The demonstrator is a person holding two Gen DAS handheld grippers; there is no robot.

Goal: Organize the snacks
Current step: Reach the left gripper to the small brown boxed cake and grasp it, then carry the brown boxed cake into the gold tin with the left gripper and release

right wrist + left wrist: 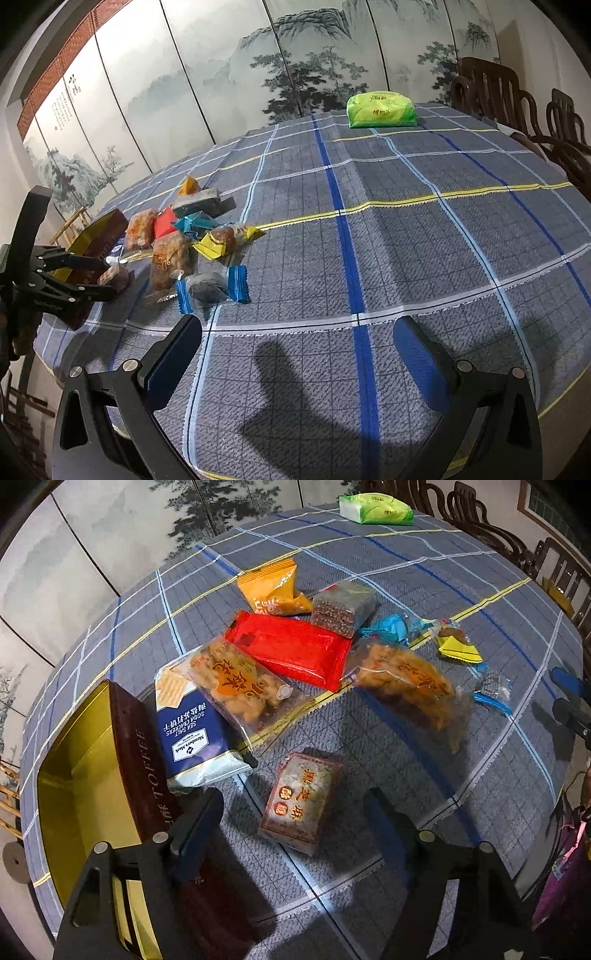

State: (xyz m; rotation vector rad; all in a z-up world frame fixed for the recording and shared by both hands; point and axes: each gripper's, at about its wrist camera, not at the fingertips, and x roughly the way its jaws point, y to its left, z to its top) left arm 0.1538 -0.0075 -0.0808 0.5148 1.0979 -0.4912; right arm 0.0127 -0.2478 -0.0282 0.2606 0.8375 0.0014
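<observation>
An open toffee tin [85, 775] with a gold inside stands at the left of the plaid tablecloth [424, 760]; it also shows in the right wrist view [99, 236]. Snack packs lie beside it: a blue soda cracker bag [195, 738], two clear bags of fried snacks [240, 681] [406, 683], a red pack [291, 648], an orange pack [275, 589] and a small red-and-white cake pack [301, 801]. My left gripper [293, 814] is open, low around the small cake pack. My right gripper [295, 339] is open and empty over bare cloth, right of a blue-ended wrapped sweet [210, 284].
A green tissue pack [382, 110] sits at the table's far side. Dark wooden chairs [517, 110] stand at the right edge. A painted folding screen [258, 66] is behind the table. Small wrapped sweets [456, 640] lie right of the pile.
</observation>
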